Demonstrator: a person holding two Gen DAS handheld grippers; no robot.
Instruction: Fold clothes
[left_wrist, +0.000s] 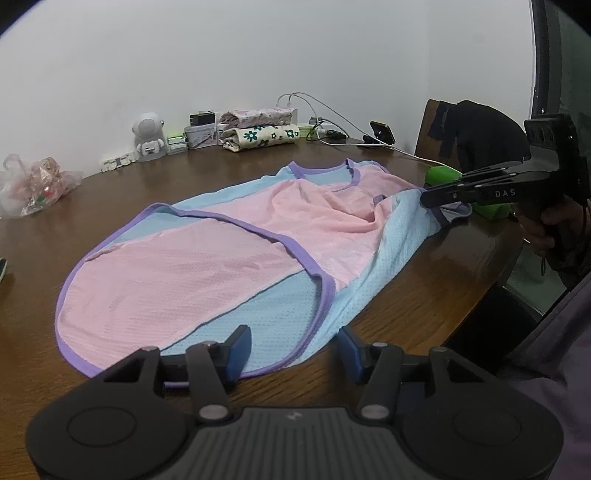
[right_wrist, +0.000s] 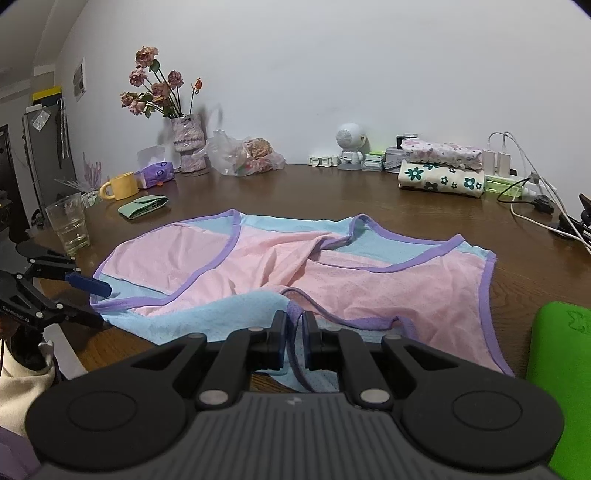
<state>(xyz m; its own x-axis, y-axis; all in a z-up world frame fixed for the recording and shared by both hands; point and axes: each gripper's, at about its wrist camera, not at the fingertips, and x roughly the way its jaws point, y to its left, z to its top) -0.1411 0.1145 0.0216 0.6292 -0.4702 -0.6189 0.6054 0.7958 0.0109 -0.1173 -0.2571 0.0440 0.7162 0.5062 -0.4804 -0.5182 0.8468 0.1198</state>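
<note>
The vest lay barely folded on the bench; right gripper fingers pinched its edge, left gripper fingers spread.

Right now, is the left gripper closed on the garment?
No, the left gripper stands open over the pink and blue garment, its blue pads apart.

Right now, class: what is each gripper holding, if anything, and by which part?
The right gripper is shut on the pink-and-blue vest, pinching its purple-trimmed edge. The left gripper is open, holding nothing.
</note>
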